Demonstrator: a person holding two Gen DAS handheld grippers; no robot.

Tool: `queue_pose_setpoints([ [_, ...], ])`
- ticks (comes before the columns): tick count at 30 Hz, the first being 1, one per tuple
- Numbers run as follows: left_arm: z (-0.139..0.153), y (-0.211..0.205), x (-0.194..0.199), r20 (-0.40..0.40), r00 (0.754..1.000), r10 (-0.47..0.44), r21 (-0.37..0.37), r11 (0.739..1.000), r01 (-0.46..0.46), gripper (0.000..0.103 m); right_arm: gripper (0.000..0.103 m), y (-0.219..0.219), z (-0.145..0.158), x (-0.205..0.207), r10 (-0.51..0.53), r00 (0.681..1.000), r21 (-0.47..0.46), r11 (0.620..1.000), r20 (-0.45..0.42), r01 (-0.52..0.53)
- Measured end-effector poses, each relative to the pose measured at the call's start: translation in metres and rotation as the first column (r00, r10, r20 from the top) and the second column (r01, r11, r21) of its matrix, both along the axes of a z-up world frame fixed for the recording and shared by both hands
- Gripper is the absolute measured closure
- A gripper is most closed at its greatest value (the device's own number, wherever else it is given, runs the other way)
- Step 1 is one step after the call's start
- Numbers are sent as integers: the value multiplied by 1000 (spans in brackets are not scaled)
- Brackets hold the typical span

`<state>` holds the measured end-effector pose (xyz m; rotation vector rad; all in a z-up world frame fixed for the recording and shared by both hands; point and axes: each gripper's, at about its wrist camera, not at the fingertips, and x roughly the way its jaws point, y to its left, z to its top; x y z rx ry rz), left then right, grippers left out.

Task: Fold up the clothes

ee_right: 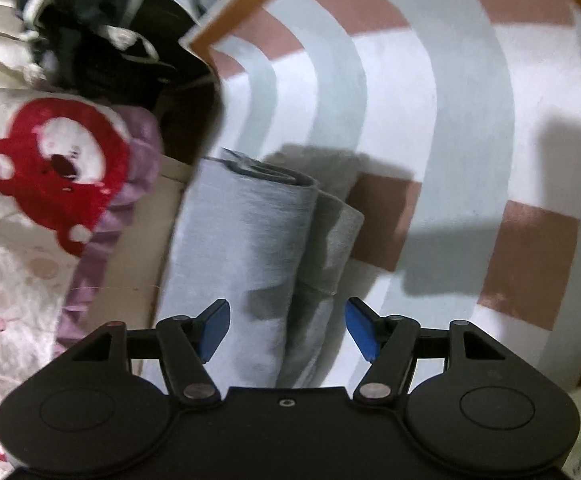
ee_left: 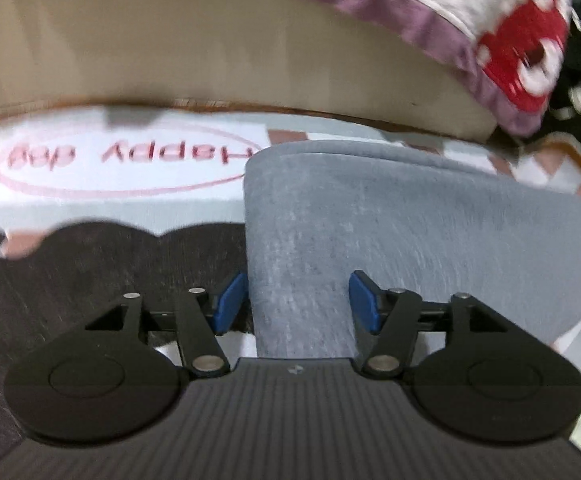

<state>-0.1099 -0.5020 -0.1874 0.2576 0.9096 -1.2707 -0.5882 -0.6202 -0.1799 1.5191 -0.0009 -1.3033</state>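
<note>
A folded grey garment (ee_left: 390,232) lies on a patterned mat (ee_left: 122,196). In the left wrist view my left gripper (ee_left: 296,304) is open, its blue pads (ee_left: 230,300) on either side of the garment's near end. In the right wrist view the same grey garment (ee_right: 246,240) shows as a thick folded bundle with layered edges at its far end. My right gripper (ee_right: 288,326) is open, its blue pads (ee_right: 360,330) straddling the bundle's near end. I cannot tell if either gripper touches the cloth.
The mat (ee_right: 470,120) has pink and pale blue bands, a brown rim and "Happy dog" lettering. A white blanket with a red bear and purple trim (ee_right: 50,176) lies beside the garment, also seen in the left wrist view (ee_left: 522,48). Dark clothes (ee_right: 102,28) are piled beyond.
</note>
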Motion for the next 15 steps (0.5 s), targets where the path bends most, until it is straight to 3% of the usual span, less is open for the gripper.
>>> queue_pose_setpoints([
  [7,-16,-1,25,-142,988,59,-16,998,-61,39,28,-42,-29,14,-13,1000,-33,999,-6,13],
  [10,-25,0,33,-241,968,67,-58,995,-83,38,28,-57,-36,14,-10,1000,-107,994,1,10],
  [13,-27,-5,34,-273,961,47,-80,994,-72,38,29,-71,-35,19,59,995,-195,978,-75,-72],
  [15,-28,-8,34,-283,959,28,-92,994,-57,38,27,-76,-43,19,68,995,-209,974,-79,-83],
])
